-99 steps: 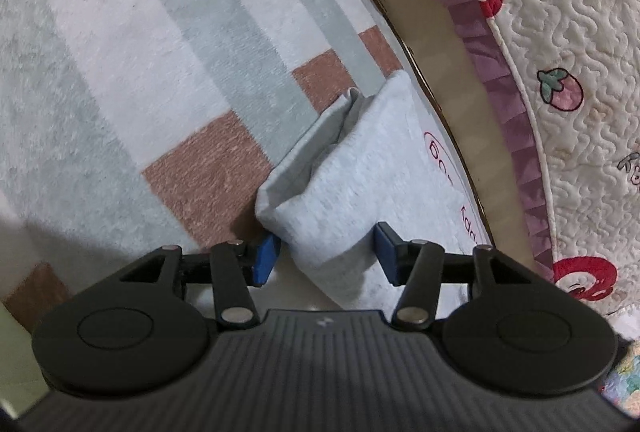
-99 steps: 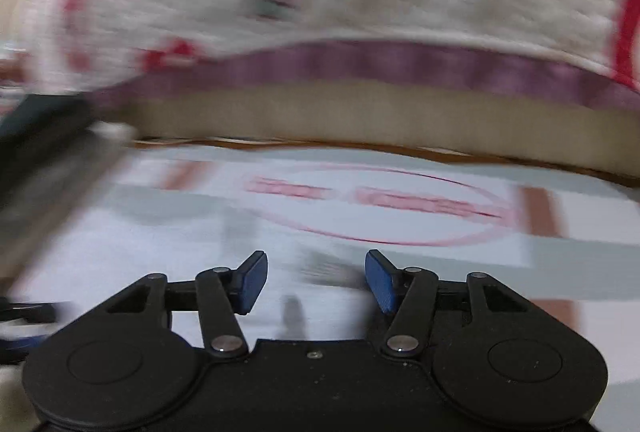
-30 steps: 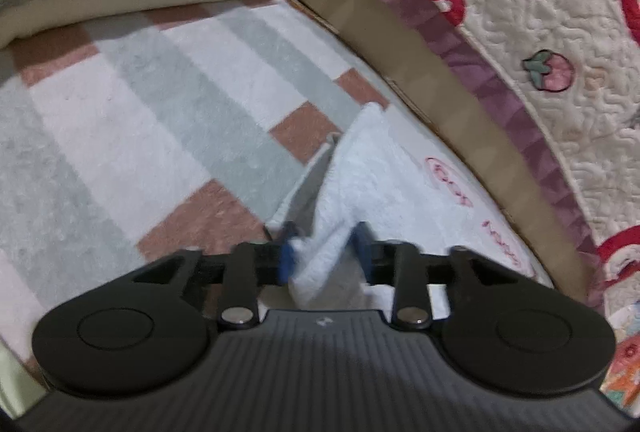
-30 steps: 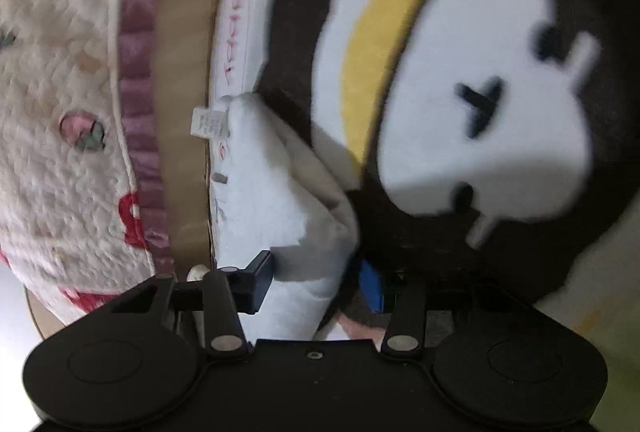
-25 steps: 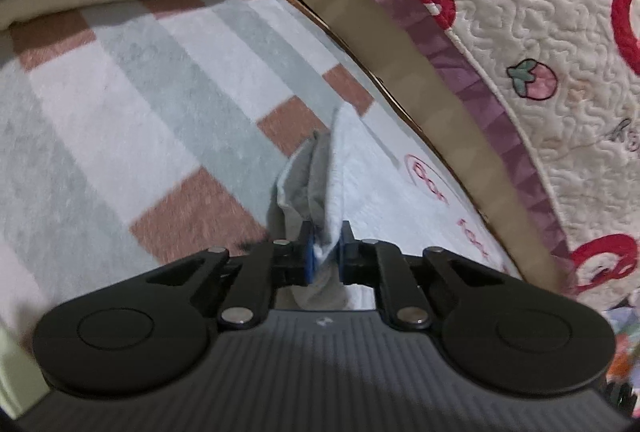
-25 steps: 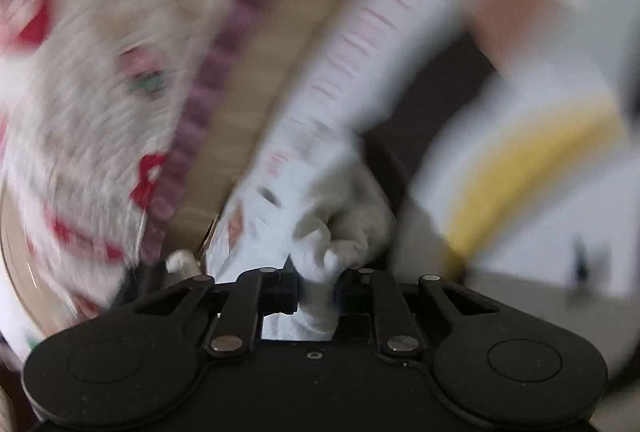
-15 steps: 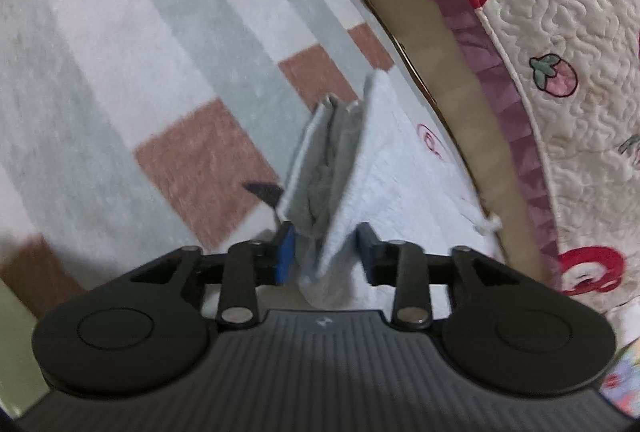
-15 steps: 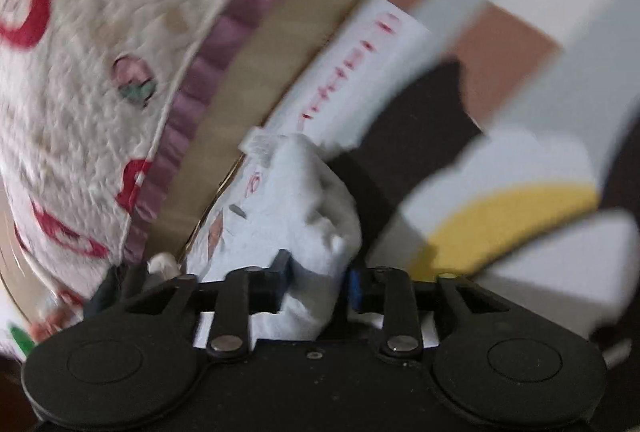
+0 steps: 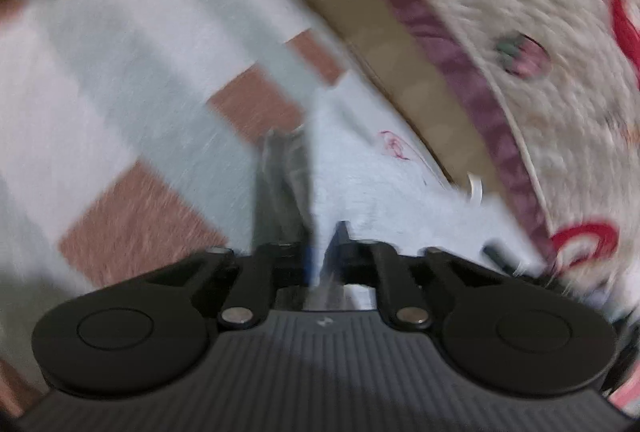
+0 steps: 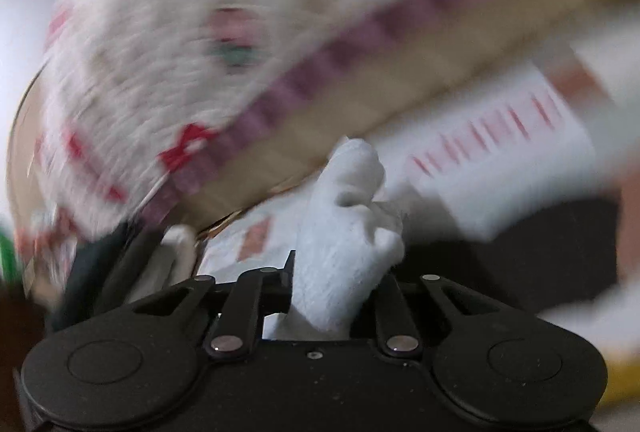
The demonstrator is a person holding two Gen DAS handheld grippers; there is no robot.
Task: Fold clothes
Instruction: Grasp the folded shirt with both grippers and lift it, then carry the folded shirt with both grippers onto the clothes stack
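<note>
The left tool (image 9: 324, 252) is pinching a bunched edge of the white garment (image 9: 384, 188), and the right tool (image 10: 332, 284) is clamping another thick bunch of it, probably so both ends are lifting together above the checked blanket (image 9: 132, 80) ahead.

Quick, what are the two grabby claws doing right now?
Left gripper: closed on a fold of the white garment.
Right gripper: closed on a bunch of the same white garment.
</note>
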